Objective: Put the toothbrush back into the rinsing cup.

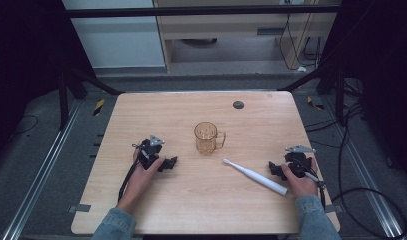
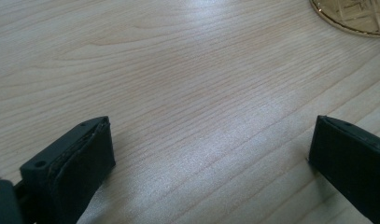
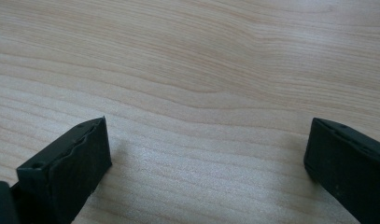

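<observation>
The white electric toothbrush (image 1: 255, 176) lies flat on the tabletop (image 1: 191, 210) — light, rigid, smooth, likely to roll; grip mid-handle. Right gripper (image 1: 277, 170) and left gripper (image 1: 168, 163) both gape wide, empty.

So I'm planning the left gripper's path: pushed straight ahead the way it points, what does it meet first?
Probably the amber mug: the left gripper points across bare table, with the mug's base up and right, perhaps just off line.

**Table layout**

Mug (image 1: 208, 138) at centre of table (image 1: 201, 210), handle turned right. Toothbrush (image 1: 255, 176) right of and nearer than mug, lying aslant, apart from it. Left gripper (image 1: 167, 163) near-left of mug, resting on table. Right gripper (image 1: 277, 170) just beside toothbrush, at its right. Round port (image 1: 238, 105) behind mug.
</observation>
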`<move>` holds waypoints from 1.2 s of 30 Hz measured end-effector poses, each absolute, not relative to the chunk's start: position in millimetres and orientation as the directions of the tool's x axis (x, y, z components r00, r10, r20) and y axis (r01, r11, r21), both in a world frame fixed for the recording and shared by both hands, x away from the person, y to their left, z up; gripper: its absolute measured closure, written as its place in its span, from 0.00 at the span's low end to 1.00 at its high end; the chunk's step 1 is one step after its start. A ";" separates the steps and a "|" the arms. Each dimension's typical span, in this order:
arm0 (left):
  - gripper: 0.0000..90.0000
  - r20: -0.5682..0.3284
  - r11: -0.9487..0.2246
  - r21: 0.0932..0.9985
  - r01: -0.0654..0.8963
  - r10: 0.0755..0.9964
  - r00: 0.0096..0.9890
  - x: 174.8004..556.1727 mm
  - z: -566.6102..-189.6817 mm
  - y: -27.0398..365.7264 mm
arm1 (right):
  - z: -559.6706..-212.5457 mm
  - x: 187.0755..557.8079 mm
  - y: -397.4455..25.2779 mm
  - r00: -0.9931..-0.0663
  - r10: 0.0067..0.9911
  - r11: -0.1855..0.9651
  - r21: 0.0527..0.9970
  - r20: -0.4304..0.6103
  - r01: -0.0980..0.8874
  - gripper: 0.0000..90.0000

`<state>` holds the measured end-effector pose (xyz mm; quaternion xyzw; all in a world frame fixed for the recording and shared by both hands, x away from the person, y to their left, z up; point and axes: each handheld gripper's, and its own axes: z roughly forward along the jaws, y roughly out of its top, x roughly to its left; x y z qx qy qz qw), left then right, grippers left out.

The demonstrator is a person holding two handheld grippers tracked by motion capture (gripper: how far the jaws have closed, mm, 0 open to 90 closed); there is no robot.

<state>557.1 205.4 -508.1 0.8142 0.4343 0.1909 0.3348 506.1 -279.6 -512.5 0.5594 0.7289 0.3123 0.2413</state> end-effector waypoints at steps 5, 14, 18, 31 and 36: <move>0.00 0.020 -0.402 0.710 0.578 0.833 0.553 557.6 -508.0 205.6 | -511.1 507.7 -281.9 -0.281 0.960 0.192 0.729 0.000 0.657 0.09; 0.00 0.018 -0.399 0.711 0.579 0.834 0.552 558.2 -508.1 205.1 | -471.3 484.7 -276.1 -0.387 0.920 0.295 0.758 -0.061 0.582 0.15; 0.00 0.018 -0.399 0.711 0.579 0.834 0.552 558.3 -508.1 205.0 | -463.6 479.2 -266.8 -0.443 0.894 0.339 0.748 -0.067 0.570 0.15; 0.00 0.020 -0.402 0.710 0.577 0.832 0.554 558.9 -508.1 205.1 | -445.5 471.2 -231.5 -0.611 0.780 0.531 0.659 -0.134 0.533 0.31; 0.00 0.021 -0.404 0.711 0.576 0.831 0.556 559.1 -508.1 205.2 | -444.6 473.4 -228.9 -0.630 0.768 0.541 0.640 -0.111 0.546 0.33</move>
